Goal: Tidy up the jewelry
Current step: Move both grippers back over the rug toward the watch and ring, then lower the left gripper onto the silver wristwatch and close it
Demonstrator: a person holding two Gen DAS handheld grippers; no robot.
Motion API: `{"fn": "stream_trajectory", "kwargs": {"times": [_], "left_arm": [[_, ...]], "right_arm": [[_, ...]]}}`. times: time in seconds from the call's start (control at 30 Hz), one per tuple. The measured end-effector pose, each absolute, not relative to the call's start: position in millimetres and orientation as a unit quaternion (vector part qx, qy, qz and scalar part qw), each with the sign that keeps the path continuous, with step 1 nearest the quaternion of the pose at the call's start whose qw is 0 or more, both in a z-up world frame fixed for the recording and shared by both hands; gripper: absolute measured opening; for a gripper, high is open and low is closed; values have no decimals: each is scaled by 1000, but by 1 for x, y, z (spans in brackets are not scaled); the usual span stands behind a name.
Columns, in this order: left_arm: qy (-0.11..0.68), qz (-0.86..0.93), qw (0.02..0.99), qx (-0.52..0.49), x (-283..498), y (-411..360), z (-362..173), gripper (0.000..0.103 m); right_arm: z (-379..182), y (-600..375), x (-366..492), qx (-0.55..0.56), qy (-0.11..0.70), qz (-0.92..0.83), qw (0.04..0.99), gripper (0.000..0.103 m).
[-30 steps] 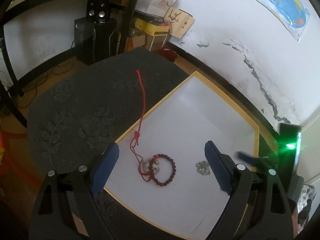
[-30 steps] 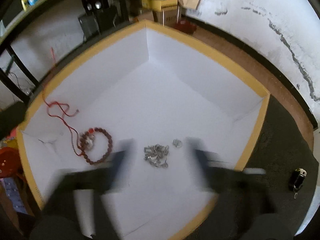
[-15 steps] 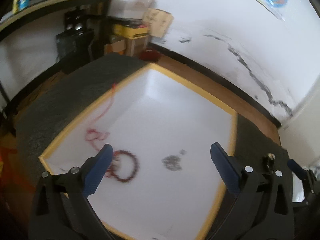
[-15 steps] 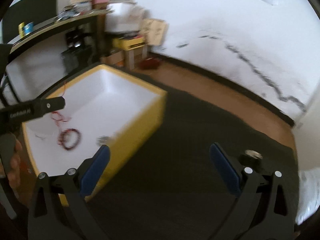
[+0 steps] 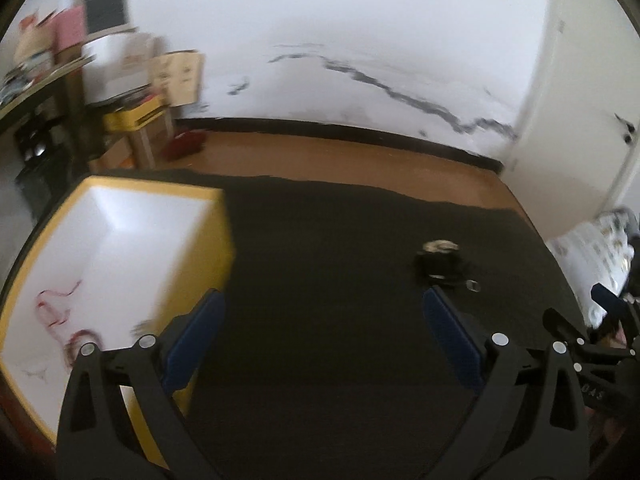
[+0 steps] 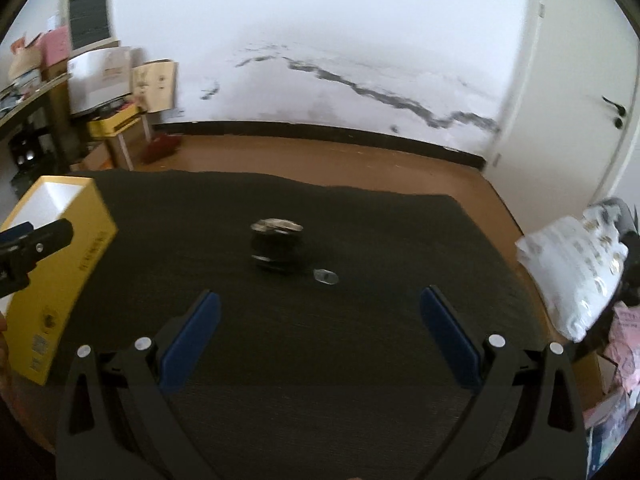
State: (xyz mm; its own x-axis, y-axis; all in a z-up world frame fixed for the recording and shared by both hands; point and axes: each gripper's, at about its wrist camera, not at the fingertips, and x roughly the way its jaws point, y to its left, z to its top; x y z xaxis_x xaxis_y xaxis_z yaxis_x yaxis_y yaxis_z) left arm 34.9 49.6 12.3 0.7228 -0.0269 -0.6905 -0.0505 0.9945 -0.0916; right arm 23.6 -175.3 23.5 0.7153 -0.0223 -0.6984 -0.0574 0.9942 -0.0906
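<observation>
Left tool (image 5: 322, 318): spread wide, empty.
Right tool (image 6: 318, 314): spread wide, empty.
Yellow box (image 5: 222, 232): left, holding red cord (image 5: 54, 310).
Dark jewelry bundle (image 6: 276, 250): on dark mat (image 6: 360, 232), unobstructed ahead.

A: How is the left gripper (image 5: 322, 340) set?
B: Spread wide, blue-padded fingers (image 5: 194, 340) far apart, nothing between them.
A: And the right gripper (image 6: 320, 334)?
B: The same: fingers (image 6: 450, 338) splayed wide, empty, held above the worktop.

Open right tool (image 6: 320, 322) above dark mat (image 6: 360, 232), black watch (image 6: 277, 248) ahead, yellow box (image 6: 60, 260) at left.
</observation>
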Motion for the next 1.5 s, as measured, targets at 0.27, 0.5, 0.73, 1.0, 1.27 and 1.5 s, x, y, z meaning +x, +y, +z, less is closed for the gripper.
{"fn": "stream_trajectory", "kwargs": {"times": [0.27,0.5,0.73,1.0,1.27,1.5], "left_arm": [[390,-25,921,1,61,-37,-15,97],[406,-21,914,19,81,-68,-36,97],[422,-23,906,35,124,-95,-69,97],[430,-3,902,26,176,-96,-93,97],[433,-17,901,12,189,-93,-112,97],[450,-20,893,-3,188,-86,-111,97]], "right_arm": [[16,-243,26,-13,395,-8,919,96],[9,-264,30,-2,406,-16,914,96],[11,-278,30,9,408,-22,913,96],[10,-274,37,9,411,-11,911,96],[3,-256,51,-2,420,3,908,96],[-1,-254,60,6,425,4,905,96]]}}
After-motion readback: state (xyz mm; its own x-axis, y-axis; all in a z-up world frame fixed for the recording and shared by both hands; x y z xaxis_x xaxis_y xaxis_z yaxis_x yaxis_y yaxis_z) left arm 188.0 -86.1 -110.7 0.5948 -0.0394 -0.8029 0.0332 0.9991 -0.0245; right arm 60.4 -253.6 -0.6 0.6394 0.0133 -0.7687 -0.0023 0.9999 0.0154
